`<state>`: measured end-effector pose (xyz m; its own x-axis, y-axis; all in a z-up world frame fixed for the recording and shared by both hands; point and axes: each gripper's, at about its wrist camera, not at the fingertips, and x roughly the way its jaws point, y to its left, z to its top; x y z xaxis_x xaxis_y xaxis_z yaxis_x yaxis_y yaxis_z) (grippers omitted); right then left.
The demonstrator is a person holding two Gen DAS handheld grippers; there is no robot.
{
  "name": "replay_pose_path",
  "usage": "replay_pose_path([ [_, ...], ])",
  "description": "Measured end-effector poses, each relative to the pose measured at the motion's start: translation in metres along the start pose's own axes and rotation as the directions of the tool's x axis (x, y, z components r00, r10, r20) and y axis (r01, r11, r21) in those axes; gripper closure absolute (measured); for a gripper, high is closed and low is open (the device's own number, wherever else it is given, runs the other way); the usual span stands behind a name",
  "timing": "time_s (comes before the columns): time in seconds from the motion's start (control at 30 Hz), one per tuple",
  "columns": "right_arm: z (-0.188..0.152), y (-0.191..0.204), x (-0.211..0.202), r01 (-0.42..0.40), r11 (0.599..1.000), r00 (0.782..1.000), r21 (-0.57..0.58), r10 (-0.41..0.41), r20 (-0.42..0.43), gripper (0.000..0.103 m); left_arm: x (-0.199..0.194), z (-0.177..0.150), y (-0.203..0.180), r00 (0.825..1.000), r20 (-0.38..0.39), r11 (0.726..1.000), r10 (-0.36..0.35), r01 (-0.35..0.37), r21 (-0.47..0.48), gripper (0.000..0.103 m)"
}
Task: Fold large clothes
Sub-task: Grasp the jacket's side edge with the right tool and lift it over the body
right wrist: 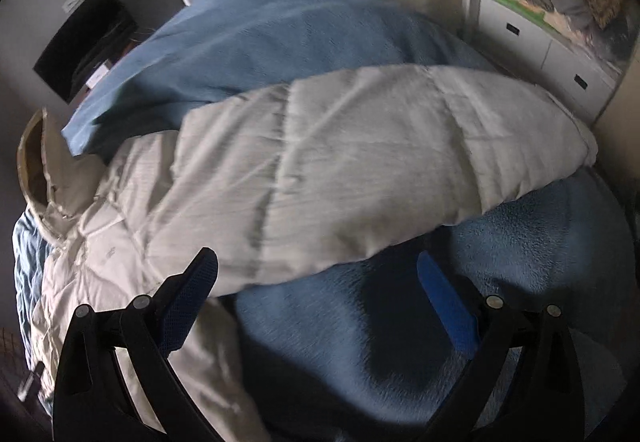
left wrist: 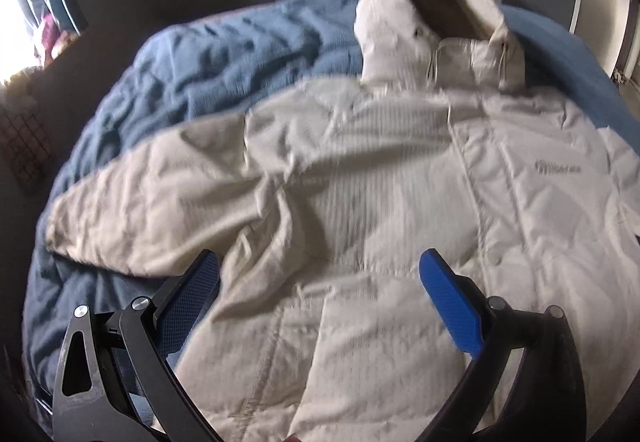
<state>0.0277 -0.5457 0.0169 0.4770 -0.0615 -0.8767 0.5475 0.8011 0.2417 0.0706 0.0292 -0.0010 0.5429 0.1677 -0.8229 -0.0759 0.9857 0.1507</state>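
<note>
**Sleeves first, then the body**

The jacket lies face up on the bed, both sleeves out. Judged best: pinch each cuff and bring it across the chest. The left gripper hangs released over the lower front; the right gripper is also released, the sleeve just beyond its fingertips.

left gripper is spread wide, blue pads facing in, nothing between them; right gripper same deal, gaping and gripping nothing
</note>
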Motion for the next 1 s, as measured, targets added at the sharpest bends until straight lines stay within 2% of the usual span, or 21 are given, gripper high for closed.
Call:
replay_pose_path([
  [0.17, 0.01, -0.023, 0.03, -0.034, 0.992, 0.999, 0.118, 0.038, -0.028, 0.007, 0.021, -0.009, 0.005, 0.997, -0.038, 0.998, -0.064, 0.063, -0.018, 0.006],
  [0.3, 0.028, -0.054, 0.031, -0.018, 0.976, 0.999, 0.218, 0.008, 0.049, 0.008, 0.035, -0.009, 0.005, 0.994, -0.06, 0.996, -0.087, 0.086, -0.027, 0.006],
  [0.37, 0.041, -0.07, 0.028, -0.024, 0.962, 0.994, 0.272, -0.005, 0.107, 0.012, 0.039, -0.01, 0.003, 0.994, -0.06, 0.996, -0.089, 0.088, -0.012, 0.007],
  [0.5, 0.057, -0.099, 0.022, -0.021, 0.938, 0.979, 0.346, -0.051, 0.197, 0.028, 0.043, -0.015, -0.002, 0.985, -0.037, 0.985, -0.169, 0.169, 0.014, 0.007],
  [0.57, 0.061, -0.111, 0.018, -0.005, 0.923, 0.965, 0.384, -0.096, 0.245, 0.043, 0.048, -0.016, -0.003, 0.985, -0.049, 0.986, -0.166, 0.168, 0.021, 0.007],
  [0.63, 0.06, -0.12, 0.016, -0.02, 0.91, 0.951, 0.415, -0.112, 0.29, 0.07, 0.053, -0.017, -0.004, 0.983, -0.062, 0.985, -0.171, 0.172, 0.019, 0.007],
  [0.73, 0.062, -0.11, 0.002, -0.008, 0.936, 0.928, 0.352, -0.124, 0.35, 0.085, 0.056, -0.019, -0.003, 0.98, -0.075, 0.983, -0.183, 0.184, 0.006, 0.007],
  [0.87, 0.054, -0.083, -0.039, -0.041, 0.973, 0.884, 0.228, -0.071, 0.461, 0.089, 0.054, -0.02, 0.002, 0.982, -0.071, 0.985, -0.174, 0.173, -0.014, 0.007],
  [1.0, 0.035, -0.029, -0.093, -0.149, 0.987, 0.831, 0.063, 0.091, 0.549, 0.092, 0.049, -0.021, 0.003, 0.983, -0.058, 0.985, -0.173, 0.172, -0.013, 0.007],
])
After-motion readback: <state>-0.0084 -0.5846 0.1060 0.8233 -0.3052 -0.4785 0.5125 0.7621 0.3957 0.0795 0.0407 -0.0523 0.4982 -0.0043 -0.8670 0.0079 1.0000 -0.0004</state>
